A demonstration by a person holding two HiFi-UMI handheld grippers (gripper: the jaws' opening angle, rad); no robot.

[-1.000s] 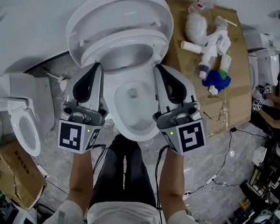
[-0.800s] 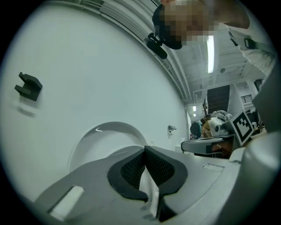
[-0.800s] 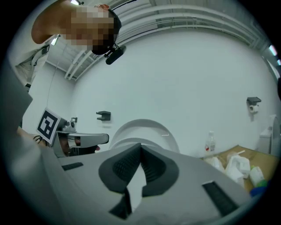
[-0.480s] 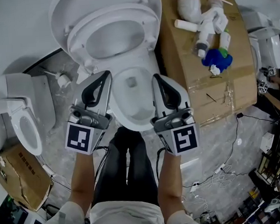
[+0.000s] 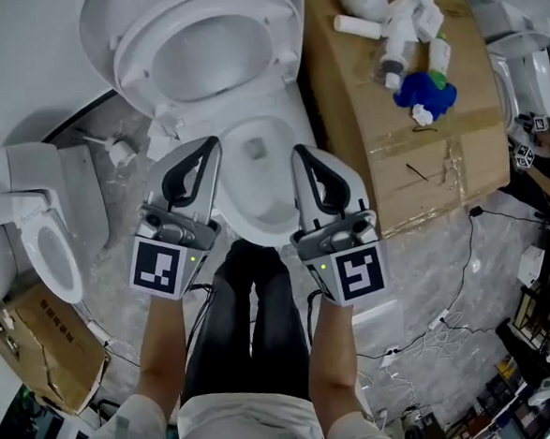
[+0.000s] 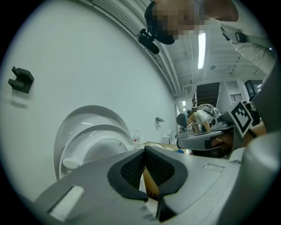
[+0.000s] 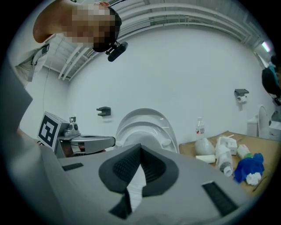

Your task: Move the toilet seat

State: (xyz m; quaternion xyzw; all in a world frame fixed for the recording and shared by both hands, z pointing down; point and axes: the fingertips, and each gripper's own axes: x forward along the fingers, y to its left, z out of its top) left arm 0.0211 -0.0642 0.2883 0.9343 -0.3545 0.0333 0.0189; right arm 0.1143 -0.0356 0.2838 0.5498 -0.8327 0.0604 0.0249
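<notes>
The white toilet's seat (image 5: 209, 57) stands raised against its lid (image 5: 106, 19), leaving the bowl (image 5: 263, 182) uncovered. My left gripper (image 5: 213, 143) hovers over the bowl's left rim and is shut with nothing in it. The right gripper (image 5: 297, 150) is over the right rim, also shut and empty. Both are short of the seat and do not touch it. In the left gripper view the seat (image 6: 99, 143) and lid (image 6: 88, 115) rise ahead of the left gripper (image 6: 145, 150). The right gripper view has the seat (image 7: 147, 129) straight ahead beyond the right gripper (image 7: 141, 147).
A flattened cardboard box (image 5: 381, 122) right of the toilet carries white bottles (image 5: 402, 27) and a blue cloth (image 5: 426, 91). A second toilet (image 5: 42, 239) stands at left, with another cardboard box (image 5: 40, 348) below it. Cables (image 5: 433, 329) trail on the floor at right.
Both grippers have drawn back from the seat toward the person and sunk lower. The seat, first tilted near their tips, now rests up against the lid.
</notes>
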